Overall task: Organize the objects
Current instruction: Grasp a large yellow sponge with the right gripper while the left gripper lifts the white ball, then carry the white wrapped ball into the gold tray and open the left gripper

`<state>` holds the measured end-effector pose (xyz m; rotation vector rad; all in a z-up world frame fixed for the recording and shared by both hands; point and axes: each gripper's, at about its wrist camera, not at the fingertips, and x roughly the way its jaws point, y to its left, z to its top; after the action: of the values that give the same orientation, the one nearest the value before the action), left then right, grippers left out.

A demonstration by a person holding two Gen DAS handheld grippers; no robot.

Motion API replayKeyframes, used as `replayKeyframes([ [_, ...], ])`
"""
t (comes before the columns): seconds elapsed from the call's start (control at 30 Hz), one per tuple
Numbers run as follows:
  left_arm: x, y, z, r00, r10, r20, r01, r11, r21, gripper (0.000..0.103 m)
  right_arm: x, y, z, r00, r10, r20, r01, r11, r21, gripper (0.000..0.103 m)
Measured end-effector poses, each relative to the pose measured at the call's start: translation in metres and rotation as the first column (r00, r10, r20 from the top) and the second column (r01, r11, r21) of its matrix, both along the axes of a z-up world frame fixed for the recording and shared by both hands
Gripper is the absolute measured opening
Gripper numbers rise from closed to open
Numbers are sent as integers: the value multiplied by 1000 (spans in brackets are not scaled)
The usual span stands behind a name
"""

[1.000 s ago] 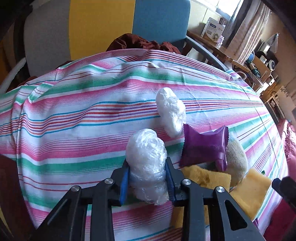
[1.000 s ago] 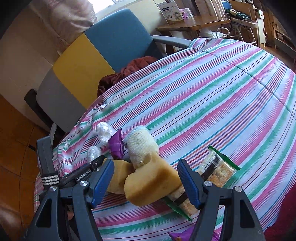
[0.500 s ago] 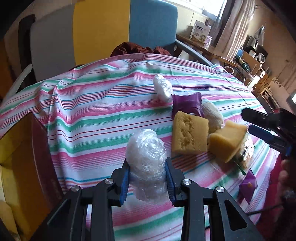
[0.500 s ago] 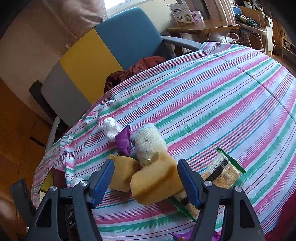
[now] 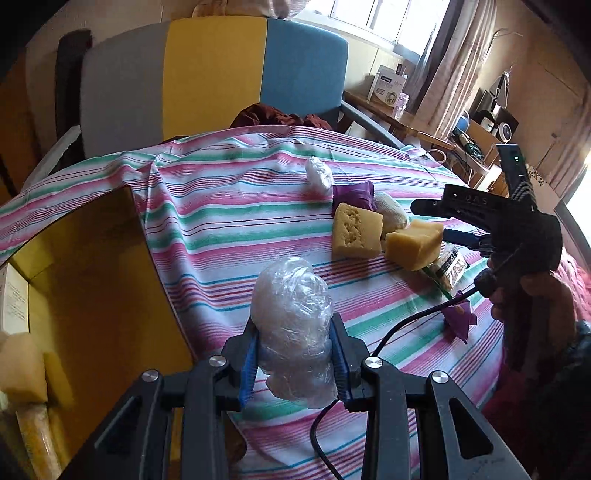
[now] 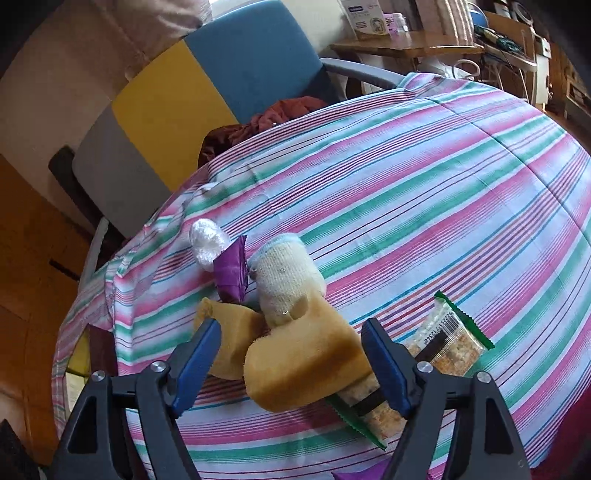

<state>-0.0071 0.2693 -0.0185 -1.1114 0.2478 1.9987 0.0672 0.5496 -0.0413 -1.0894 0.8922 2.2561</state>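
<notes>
Plastic-wrapped bundle (image 5: pixel 293 325) is up off the striped tablecloth (image 5: pixel 229 221), clamped in the left gripper (image 5: pixel 295 363) beside a yellow box (image 5: pixel 92 280). Right gripper (image 6: pixel 291 363) (fingers spread wide) straddles a yellow sponge (image 6: pixel 306 362).

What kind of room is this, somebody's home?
Most likely a lived-in home room: a table under a striped tablecloth, a colour-block armchair with clothing heaped on it, a curtained window and cluttered shelves.
</notes>
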Motion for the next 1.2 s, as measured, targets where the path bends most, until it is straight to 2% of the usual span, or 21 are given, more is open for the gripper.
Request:
replayKeyframes([
  [0.13,4,-18,8,1000,8,-5,-8,1000,20,35,-16,-18,-7,989,68,131,-84,989,122,90],
  [0.3,7,-37,13,1000,28,-15,-27,999,35,35,-27,-30,-23,953,85,291,-154,962,225,91],
  [0.33,7,-41,13,999,34,-15,-33,999,37,35,-26,-29,-26,946,78,314,-156,960,232,90],
  [0.37,7,-44,12,999,39,-12,-39,999,38,35,-26,-27,-29,942,72,327,-154,960,232,81],
  [0.53,6,-59,7,997,71,-7,-70,997,42,35,-24,-26,-29,945,66,319,-147,961,235,72],
  [0.77,3,-84,3,992,129,-1,-128,991,45,35,-23,-27,-30,944,59,325,-138,965,224,72],
  [1.2,-9,-129,-3,971,240,6,-240,970,43,35,-27,-34,-31,935,55,350,-155,952,264,72],
])
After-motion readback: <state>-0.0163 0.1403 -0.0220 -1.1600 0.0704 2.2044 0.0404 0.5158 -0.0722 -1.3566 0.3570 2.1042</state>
